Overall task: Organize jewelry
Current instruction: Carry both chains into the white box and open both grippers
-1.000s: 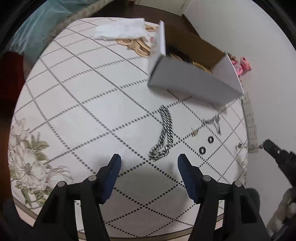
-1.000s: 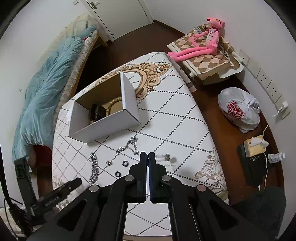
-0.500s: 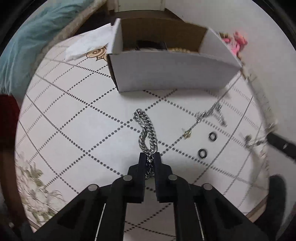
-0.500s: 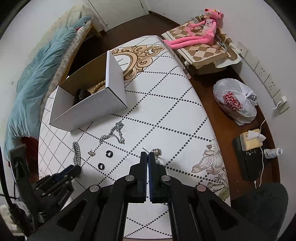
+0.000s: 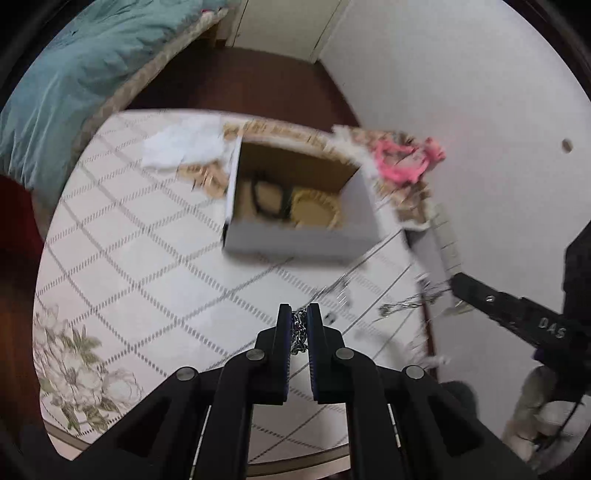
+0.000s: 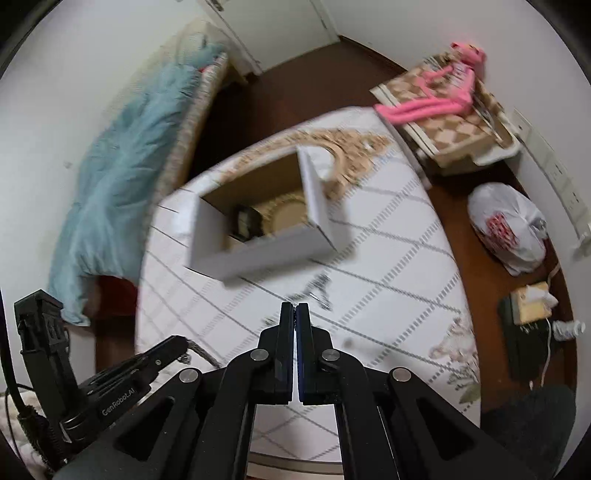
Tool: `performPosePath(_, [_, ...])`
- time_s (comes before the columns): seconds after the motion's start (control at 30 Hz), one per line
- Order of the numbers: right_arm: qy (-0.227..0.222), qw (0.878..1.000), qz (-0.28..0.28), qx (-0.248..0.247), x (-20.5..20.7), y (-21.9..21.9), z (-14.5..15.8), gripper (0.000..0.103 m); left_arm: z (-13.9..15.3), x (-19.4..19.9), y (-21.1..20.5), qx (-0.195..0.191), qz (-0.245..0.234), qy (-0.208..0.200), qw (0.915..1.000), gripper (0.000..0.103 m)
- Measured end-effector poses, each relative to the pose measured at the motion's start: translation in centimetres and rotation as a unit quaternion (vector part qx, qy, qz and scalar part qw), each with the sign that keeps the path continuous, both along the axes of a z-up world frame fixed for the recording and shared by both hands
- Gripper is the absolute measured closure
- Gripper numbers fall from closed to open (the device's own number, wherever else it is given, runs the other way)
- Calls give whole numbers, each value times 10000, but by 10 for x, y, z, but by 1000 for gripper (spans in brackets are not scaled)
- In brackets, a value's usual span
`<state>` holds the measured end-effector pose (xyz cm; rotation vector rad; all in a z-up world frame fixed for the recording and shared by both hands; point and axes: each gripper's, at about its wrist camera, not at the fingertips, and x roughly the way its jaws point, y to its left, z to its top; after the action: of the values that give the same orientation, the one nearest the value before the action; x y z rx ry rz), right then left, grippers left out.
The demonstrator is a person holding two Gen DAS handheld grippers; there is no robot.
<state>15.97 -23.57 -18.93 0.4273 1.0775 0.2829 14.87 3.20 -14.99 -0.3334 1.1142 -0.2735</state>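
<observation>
Steel chain held short of the open box

The curb chain (image 5: pixel 300 329) hangs pinched in the closed left claw (image 5: pixel 299 314); the cardboard box (image 5: pixel 295 236) lies straight ahead on the desk (image 5: pixel 147 266). The right claw (image 6: pixel 294 314) is pressed together; contents unclear.

A home bedroom: a bed (image 6: pixel 122 177) with a blue quilt (image 5: pixel 70 74) stands beside the table (image 6: pixel 399 236), a pink plush toy (image 6: pixel 443 96) past it, door (image 5: pixel 288 26) beyond.
</observation>
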Motion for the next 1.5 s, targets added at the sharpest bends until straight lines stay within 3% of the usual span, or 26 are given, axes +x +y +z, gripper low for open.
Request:
performPosePath(0.17, [-345,9991,248,85,29,10,42,102,40,34,-7,-106,-189,-336,9992,98])
performPosePath(0.33, [-506,9975,465,-181,77,25,59,102,41,90,-13,180,-372,-338,9986,98])
performPosePath(0.57, [-1,9960,778,-443,146,46,30,102,-4,139,-14,369,-525,299,9975,97])
performPosePath(0.77, [416,9916,1003,-705,180,59,-4,102,-22,156,-10,646,-202,647,9956,94])
performPosePath(0.83, [547,9895,1089,-772,188,62,-12,102,-23,159,-9,796,-104,671,9945,89])
performPosePath(0.87, [595,9891,1107,-768,190,63,-15,102,-22,161,-8,838,-52,631,9945,79])
performPosePath(0.9, [658,9882,1145,-781,192,65,-17,102,-21,161,-7,886,-11,607,9942,57])
performPosePath(0.97, [871,9861,1215,-728,197,67,-23,101,-20,163,-2,998,128,514,9936,25])
performPosePath(1.07, [1133,9815,1283,-858,200,69,-33,98,-19,165,3,1180,283,437,9916,23])
performPosePath(1.1, [1170,9808,1277,-898,200,70,-35,89,-19,164,5,1291,345,419,9902,20])
performPosePath(1.13, [1180,9808,1265,-895,201,69,-37,72,-19,164,6,1373,389,405,9889,14])
performPosePath(1.17, [1167,9815,1227,-891,199,68,-38,63,-20,163,7,1480,427,384,9873,0])
performPosePath(1.2, [1143,9820,1196,-910,197,67,-38,47,-19,162,8,1603,473,335,9854,0])
performPosePath(1.23, [1081,9822,1148,-1017,194,66,-37,42,-20,161,8,1748,517,287,9828,0])
performPosePath(1.3, [962,9816,1071,-1256,190,66,-36,41,-22,158,8,1958,580,267,9786,0])
performPosePath(1.43, [672,9774,726,-1867,174,63,-33,13,-27,150,10,1972,655,286,9777,0])
performPosePath(1.5, [536,9738,623,-2122,166,63,-32,13,-29,146,8,2021,657,269,9768,0])
